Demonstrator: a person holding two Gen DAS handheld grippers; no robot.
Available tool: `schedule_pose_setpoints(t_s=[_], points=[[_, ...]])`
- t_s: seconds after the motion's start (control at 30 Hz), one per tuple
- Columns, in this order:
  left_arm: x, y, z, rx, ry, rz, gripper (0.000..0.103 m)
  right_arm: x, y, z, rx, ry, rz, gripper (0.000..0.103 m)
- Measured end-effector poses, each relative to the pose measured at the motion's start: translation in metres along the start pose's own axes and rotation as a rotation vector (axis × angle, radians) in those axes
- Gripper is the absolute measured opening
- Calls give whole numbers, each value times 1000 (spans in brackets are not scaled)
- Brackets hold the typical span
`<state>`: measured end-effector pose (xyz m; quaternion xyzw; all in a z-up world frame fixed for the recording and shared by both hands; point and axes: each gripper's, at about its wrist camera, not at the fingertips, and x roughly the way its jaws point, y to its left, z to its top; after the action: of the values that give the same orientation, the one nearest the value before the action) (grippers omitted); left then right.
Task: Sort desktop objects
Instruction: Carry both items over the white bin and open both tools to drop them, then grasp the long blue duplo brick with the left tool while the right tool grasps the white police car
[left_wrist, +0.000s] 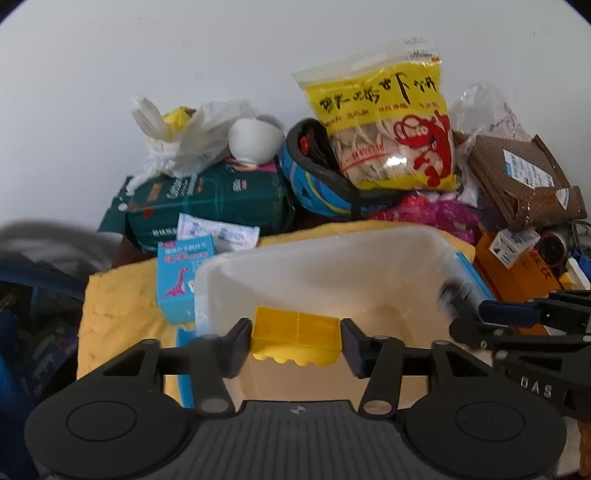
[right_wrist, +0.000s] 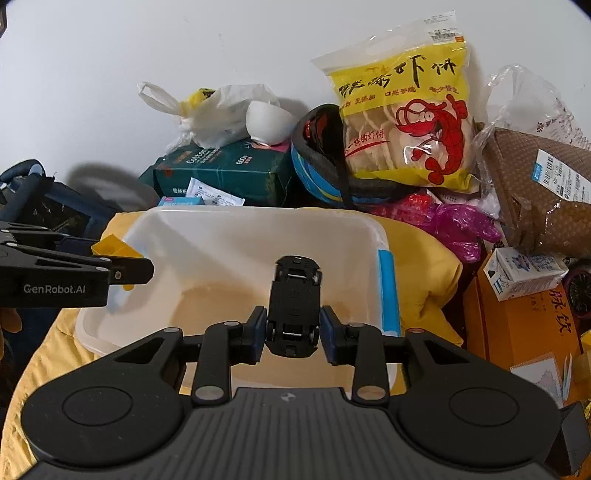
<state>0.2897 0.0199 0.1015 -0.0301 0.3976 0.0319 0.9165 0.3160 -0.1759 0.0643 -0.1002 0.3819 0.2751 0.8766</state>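
Both wrist cams sit close over the white bin (left_wrist: 332, 266) (right_wrist: 258, 236), facing the wall clutter behind it.

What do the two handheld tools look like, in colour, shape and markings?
Both the left tool and the right tool are matte black, with a ribbed centre, two round discs and dark blue finger pads. White "GenRobot.AI" lettering marks the left tool's side. No cables or sleeves show.

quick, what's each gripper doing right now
Left gripper: closed on the yellow block, over the white bin.
Right gripper: closed on the black toy car, over the same bin.
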Motion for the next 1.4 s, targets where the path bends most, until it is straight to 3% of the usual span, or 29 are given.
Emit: schedule_pose_setpoints(t_s=[0.03, 0.1, 0.23, 0.33, 0.53, 0.77, 0.87, 1.13, 1.4], points=[[1, 0, 0, 3, -9, 15, 79, 1, 1, 2, -10, -2, -3, 59], [-1, 1, -2, 21, -24, 29, 79, -2, 3, 1, -30, -30, -12, 69], [-10, 9, -10, 26, -45, 32, 79, -15, 6, -5, -53, -73, -3, 69], [-33, 15, -27, 9, -115, 4, 79, -37, 8, -19, -42, -135, 9, 69], [-87, 23, -110, 71, -233, -40, 80, -84, 23, -91, -46, -195, 81, 70], [-113, 26, -219, 97, -179, -56, 79, -89, 51, -205, -156, -66, 104, 65], [-108, 25, -252, 95, -105, -69, 79, -84, 62, -232, -197, -10, 103, 49], [-79, 14, -293, 153, 4, -60, 79, -67, 83, -249, -321, 19, 85, 45], [-58, 2, -296, 173, 6, -42, 73, -47, 92, -252, -364, 22, 62, 44]])
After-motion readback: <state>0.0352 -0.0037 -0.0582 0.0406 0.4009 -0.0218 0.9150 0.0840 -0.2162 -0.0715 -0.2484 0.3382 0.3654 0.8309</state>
